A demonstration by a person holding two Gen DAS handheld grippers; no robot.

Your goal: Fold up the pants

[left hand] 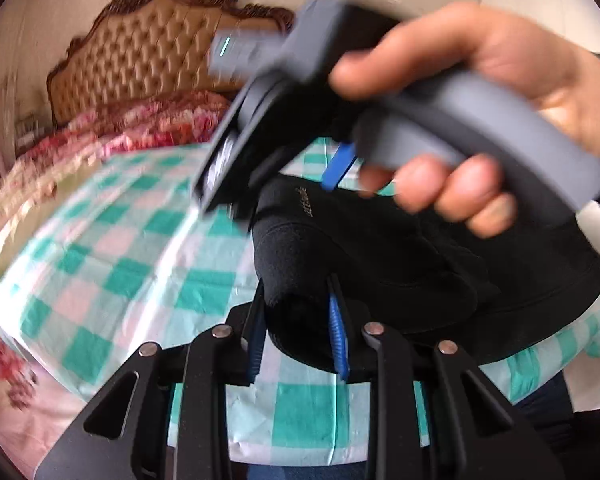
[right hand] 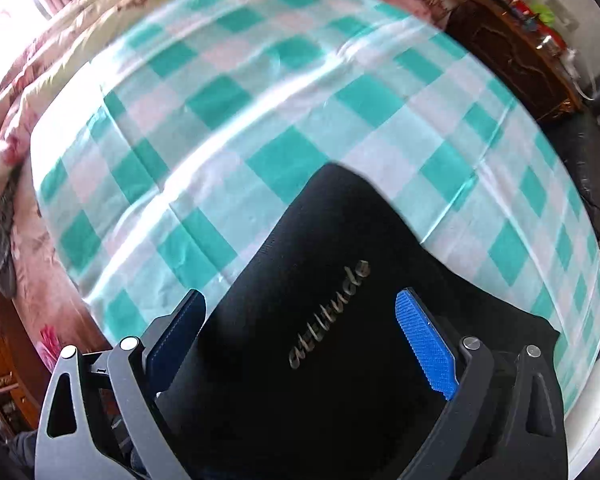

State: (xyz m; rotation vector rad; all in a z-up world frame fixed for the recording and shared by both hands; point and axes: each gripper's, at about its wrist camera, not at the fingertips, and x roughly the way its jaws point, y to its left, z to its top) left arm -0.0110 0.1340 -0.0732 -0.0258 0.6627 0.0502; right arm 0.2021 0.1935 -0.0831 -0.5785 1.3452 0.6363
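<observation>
Left tongs (left hand: 300, 320) pinching black pants (left hand: 380, 264) — right tongs (right hand: 308, 344) spread wide.

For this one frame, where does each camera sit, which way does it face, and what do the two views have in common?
Left wrist: sits on the left gripper, facing along its fingers toward the headboard; it shows the black pants pinched, plus the person's right hand holding the right gripper.
Right wrist: sits on the right gripper, facing down over the bed; its fingers are spread over the black pants, toward the nightstand.
Shared: the pants and the checked sheet.
</observation>
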